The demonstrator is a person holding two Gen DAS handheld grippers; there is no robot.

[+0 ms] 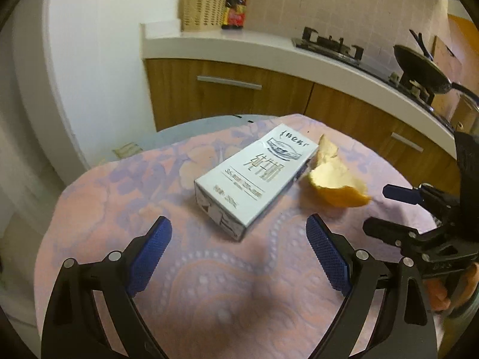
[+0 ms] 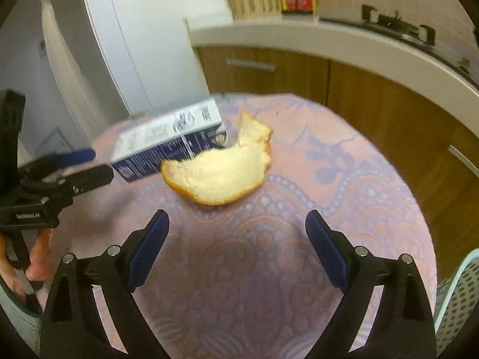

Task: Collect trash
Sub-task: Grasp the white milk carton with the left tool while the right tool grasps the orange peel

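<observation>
A white and blue milk carton (image 1: 254, 179) lies flat on the pink patterned tablecloth (image 1: 209, 284), with an orange peel (image 1: 338, 182) right beside it. My left gripper (image 1: 238, 230) is open just short of the carton's near end, with nothing between its blue pads. In the right wrist view the peel (image 2: 221, 173) lies white side up in front of the carton (image 2: 167, 140). My right gripper (image 2: 236, 224) is open just short of the peel and holds nothing. Each gripper shows at the edge of the other's view, held by a hand (image 2: 36, 257).
Beyond the round table runs a kitchen counter (image 1: 239, 48) with wooden cabinets, a gas stove (image 1: 329, 45), a black pan (image 1: 425, 71), a woven basket (image 1: 203, 9) and sauce bottles (image 1: 235, 0). A white perforated basket (image 2: 458, 299) stands at the table's right edge.
</observation>
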